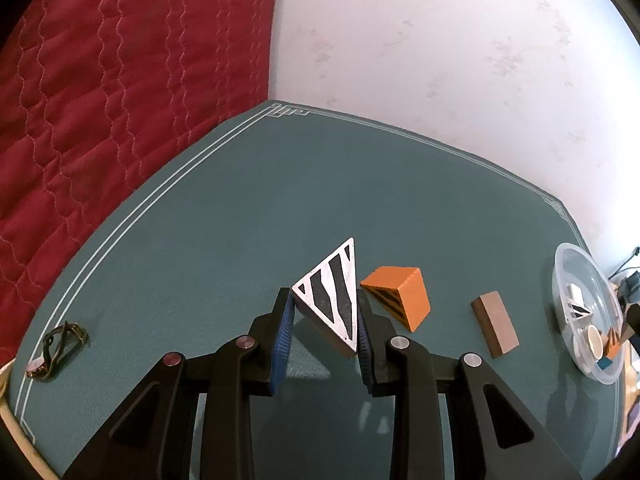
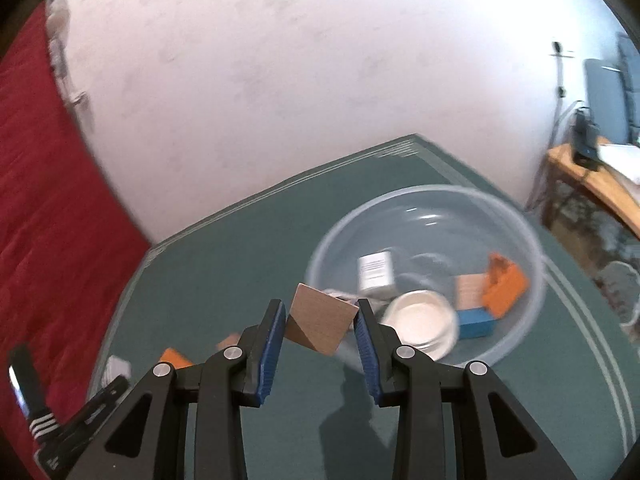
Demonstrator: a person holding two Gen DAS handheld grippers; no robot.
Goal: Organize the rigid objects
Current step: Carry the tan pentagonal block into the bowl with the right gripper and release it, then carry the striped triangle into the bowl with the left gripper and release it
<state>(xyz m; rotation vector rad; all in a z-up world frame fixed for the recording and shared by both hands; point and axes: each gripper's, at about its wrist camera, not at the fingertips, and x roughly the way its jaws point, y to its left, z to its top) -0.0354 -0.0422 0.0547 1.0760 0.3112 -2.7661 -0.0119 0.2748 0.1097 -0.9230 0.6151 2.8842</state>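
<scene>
My left gripper [image 1: 326, 304] is shut on a white triangular block with black stripes [image 1: 334, 294], holding it just above the green mat [image 1: 224, 220]. An orange striped block [image 1: 404, 298] and a brown rectangular block [image 1: 495, 324] lie on the mat to its right. My right gripper [image 2: 320, 312] is shut on a plain wooden block [image 2: 320, 318], held in the air in front of the clear plastic bowl [image 2: 520, 248]. The bowl holds several items: a white box [image 2: 375, 274], a white lid [image 2: 420, 318], blue and orange blocks. The bowl also shows in the left wrist view [image 1: 568, 272].
A wristwatch [image 1: 56, 350] lies at the mat's left edge. A red quilted cover [image 1: 100, 80] lies left of the mat, pale floor behind. A wooden table [image 2: 592, 180] with cables stands at the right. The other gripper's arm [image 2: 60, 420] shows at lower left.
</scene>
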